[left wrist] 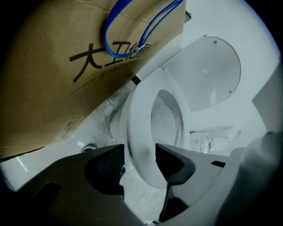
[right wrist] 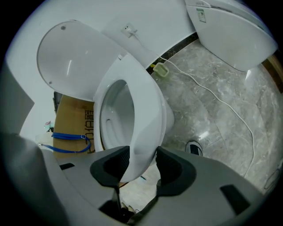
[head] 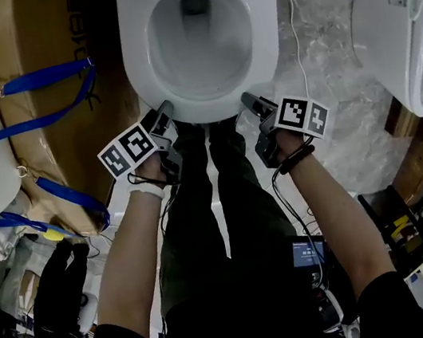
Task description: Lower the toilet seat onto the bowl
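The white toilet seat (head: 147, 70) lies low over the bowl (head: 201, 40), and its lid (left wrist: 208, 75) stands up behind. Both grippers are at the seat's front rim. My left gripper (head: 163, 116) has the rim's front left part between its pads, and the seat (left wrist: 137, 132) fills the gap between them. My right gripper (head: 252, 100) grips the front right part in the same way, with the seat edge (right wrist: 141, 132) pinched between its black pads. I cannot tell whether the seat rests on the bowl or hangs just above it.
A cardboard box (head: 43, 88) with blue straps stands close on the toilet's left. A second white toilet (head: 408, 40) is at the right, and a white cable (head: 297, 36) runs over the marble floor between them. The person's legs stand just in front of the bowl.
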`<action>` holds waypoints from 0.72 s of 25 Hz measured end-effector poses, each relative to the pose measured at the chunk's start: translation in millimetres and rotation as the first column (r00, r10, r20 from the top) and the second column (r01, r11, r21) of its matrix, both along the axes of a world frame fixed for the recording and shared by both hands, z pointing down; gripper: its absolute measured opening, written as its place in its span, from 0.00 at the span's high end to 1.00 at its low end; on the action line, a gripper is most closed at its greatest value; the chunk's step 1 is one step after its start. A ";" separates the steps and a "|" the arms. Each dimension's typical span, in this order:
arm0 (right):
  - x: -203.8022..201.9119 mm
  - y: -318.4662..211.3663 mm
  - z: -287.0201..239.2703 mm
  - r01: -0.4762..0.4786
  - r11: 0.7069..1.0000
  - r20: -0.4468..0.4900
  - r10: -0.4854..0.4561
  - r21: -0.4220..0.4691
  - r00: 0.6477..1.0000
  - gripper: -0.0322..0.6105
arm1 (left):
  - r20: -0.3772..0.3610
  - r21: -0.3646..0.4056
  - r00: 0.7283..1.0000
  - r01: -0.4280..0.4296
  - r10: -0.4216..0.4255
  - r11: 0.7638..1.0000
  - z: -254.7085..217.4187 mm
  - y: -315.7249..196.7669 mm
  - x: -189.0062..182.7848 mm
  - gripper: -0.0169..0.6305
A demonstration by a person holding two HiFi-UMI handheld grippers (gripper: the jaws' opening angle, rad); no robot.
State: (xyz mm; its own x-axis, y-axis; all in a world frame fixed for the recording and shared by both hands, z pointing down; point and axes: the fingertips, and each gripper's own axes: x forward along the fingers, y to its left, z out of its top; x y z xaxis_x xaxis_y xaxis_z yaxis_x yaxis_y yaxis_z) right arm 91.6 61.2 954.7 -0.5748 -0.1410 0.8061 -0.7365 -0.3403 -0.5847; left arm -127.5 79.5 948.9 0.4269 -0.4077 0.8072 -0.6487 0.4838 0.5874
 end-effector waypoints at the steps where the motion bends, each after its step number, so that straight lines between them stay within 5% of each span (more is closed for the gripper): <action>1: -0.3 0.0 4.1 0.008 1.000 -0.007 -0.008 -0.001 1.000 0.62 | -0.003 0.001 1.000 -0.006 0.006 1.000 4.7 -3.4 2.9 0.64; 18: 0.5 1.9 35.6 0.088 0.996 -0.081 -0.089 -0.012 0.993 0.63 | 0.082 -0.066 0.991 -0.103 0.108 0.993 35.8 -6.6 0.8 0.64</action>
